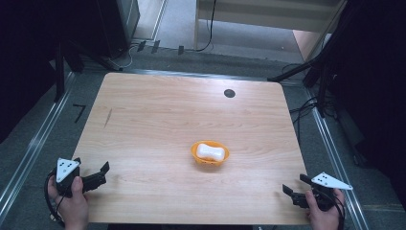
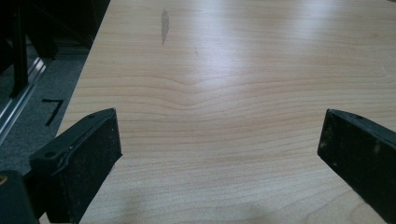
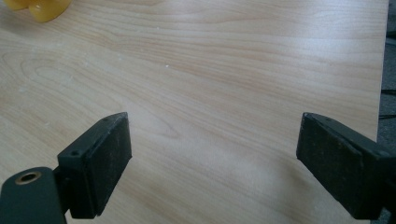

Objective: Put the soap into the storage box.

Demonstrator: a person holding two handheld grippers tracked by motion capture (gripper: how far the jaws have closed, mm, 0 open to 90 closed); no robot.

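Tabletop [image 1: 158, 110] mostly bare. Lower centre of the high view: 1 small orange bowl [image 1: 196, 154] with 1 white, bone-shaped object [image 1: 210, 152] lying inside it, resting within the rim. A small dark round mark [image 1: 229, 93] sits on the wood near the upper centre.

Left hand-held gripper [image 1: 98, 175] at the lower left corner of the high view, held over the tabletop edge, jaws spread apart with nothing between them; its own view gives bare wood between the 2 black jaws. Right hand-held gripper [image 1: 293, 190] at the lower right corner, jaws likewise apart and empty; in its own view a yellow-orange edge of the bowl [image 3: 44, 9] peeks in at the upper left.

Both grippers well apart from the bowl, neither touching anything.

Judgement: handling not yet begun. Bowl and its white object look untouched; the reach, the grasp and any move of them all remain to be done.
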